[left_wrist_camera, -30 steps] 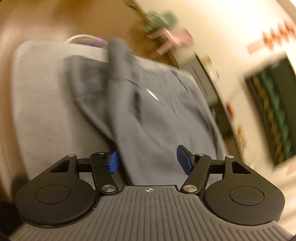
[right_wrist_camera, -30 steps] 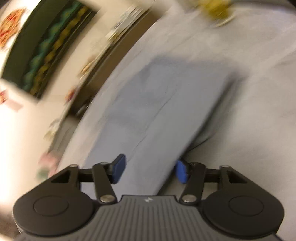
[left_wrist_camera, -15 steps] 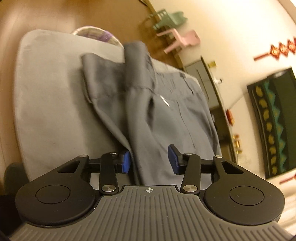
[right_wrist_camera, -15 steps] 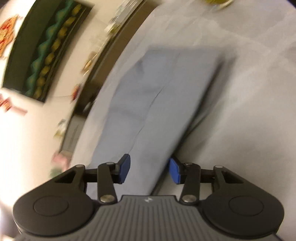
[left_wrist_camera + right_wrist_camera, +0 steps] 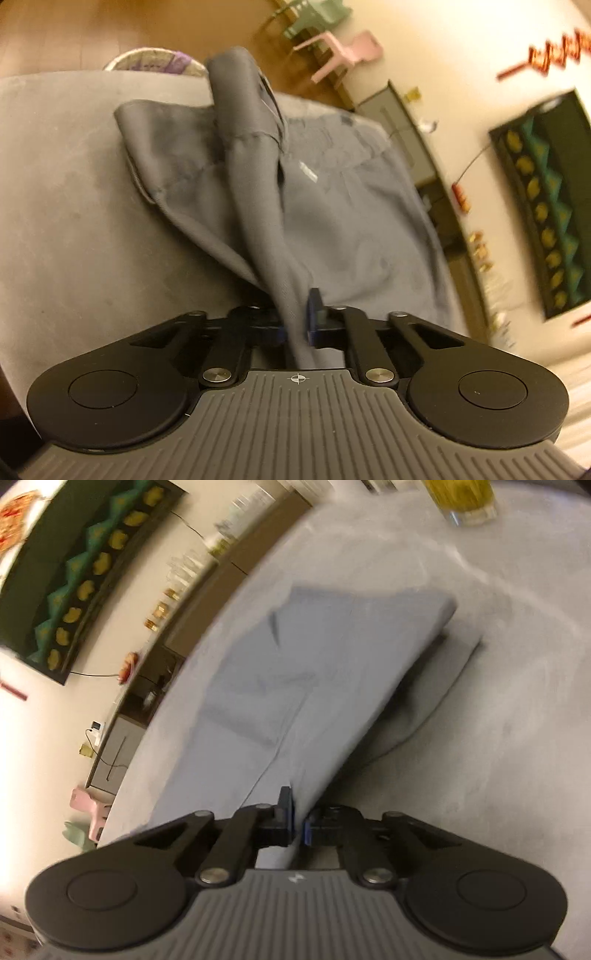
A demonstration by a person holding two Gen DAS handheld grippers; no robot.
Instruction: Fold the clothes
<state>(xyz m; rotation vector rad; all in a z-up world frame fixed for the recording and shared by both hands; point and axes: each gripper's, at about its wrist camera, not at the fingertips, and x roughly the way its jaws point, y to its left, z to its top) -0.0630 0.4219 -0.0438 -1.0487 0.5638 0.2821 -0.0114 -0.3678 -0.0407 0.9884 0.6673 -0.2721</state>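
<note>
Left wrist view: the left gripper is clamped on a bunched ridge of the grey garment, its blue pads having just closed on the cloth that rises between them. The garment lies spread on the grey-covered table, with a raised fold standing up toward the far edge and a seam with a small white tag near its middle. Beyond the table's far edge show a round basket, a pink chair and a green chair on the wooden floor, and a dark wall hanging with green and yellow shapes.

Right wrist view: the right gripper has just drawn its jaws together and pinches the near edge of the garment, a thin layer of cloth caught between the pads. The fabric lifts from the table along its right side, casting a shadow beneath. A glass of yellow liquid stands on the table well beyond the garment. The picture is slightly blurred.
</note>
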